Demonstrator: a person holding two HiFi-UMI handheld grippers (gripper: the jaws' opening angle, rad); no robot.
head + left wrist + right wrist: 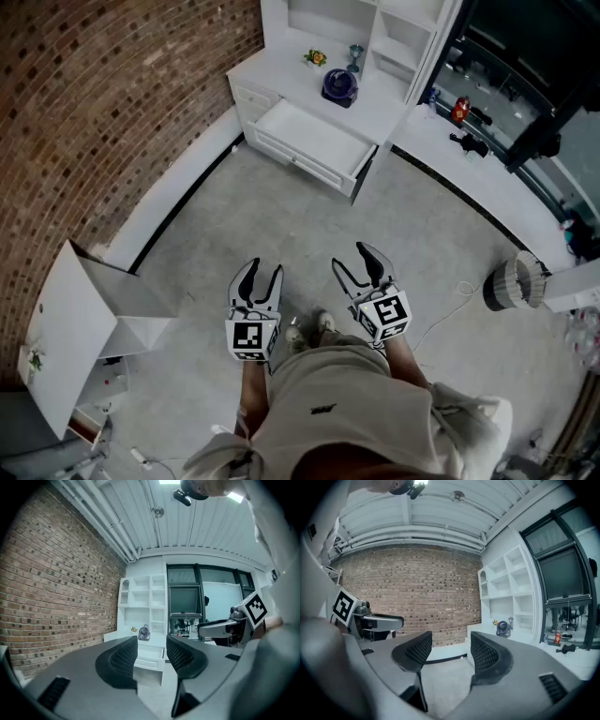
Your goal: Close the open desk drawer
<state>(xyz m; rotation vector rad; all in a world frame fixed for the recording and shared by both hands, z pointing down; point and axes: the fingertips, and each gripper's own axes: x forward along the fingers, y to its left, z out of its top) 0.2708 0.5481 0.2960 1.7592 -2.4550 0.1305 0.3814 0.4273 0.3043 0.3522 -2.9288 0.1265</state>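
Note:
The white desk (380,111) stands far ahead against the back wall. Its wide drawer (311,141) is pulled out over the concrete floor. In the left gripper view the drawer (149,660) shows between the jaws, several paces away. Both grippers are held near the person's body, well short of the desk. My left gripper (258,274) is open with nothing in it, and so is my right gripper (361,259). The right gripper view faces the brick wall, with the desk (483,631) at its right.
A small blue fan (339,84) and a little ornament (315,58) sit on the desk under white shelves (398,37). An open white box (80,328) lies at the left by the brick wall (84,112). A grey round bin (513,281) stands at the right.

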